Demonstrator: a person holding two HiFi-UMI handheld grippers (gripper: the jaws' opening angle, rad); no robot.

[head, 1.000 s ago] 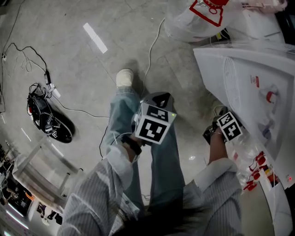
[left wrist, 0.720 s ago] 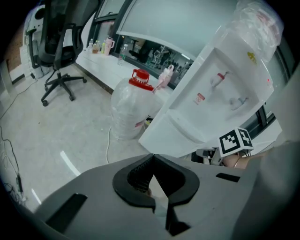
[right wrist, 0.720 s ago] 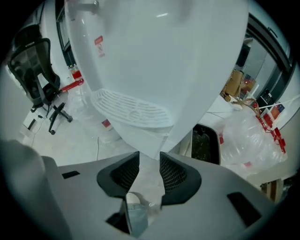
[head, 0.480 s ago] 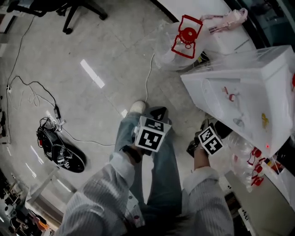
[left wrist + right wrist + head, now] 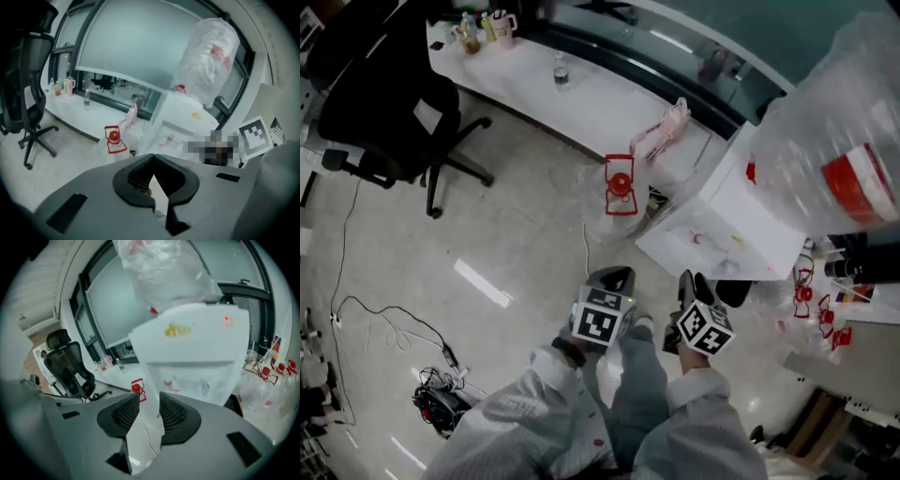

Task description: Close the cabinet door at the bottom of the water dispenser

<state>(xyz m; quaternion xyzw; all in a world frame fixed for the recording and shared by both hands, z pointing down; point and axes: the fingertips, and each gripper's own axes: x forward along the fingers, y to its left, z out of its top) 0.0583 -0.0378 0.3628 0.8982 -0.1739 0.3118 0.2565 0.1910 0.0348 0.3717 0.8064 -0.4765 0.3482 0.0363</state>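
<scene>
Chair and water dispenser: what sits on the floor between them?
A clear jug with a red cap and handle, on the floor nearer the dispenser than the chair. The head view shows it best.

The left tool (image 5: 614, 276) and right tool (image 5: 692, 285) hover side by side over the floor (image 5: 506, 234). A white water dispenser (image 5: 736, 225) stands just beyond them.

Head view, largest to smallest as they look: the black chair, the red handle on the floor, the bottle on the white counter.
1. black chair
2. red handle
3. bottle; it is farther from the camera, so its real size stays unsure.
</scene>
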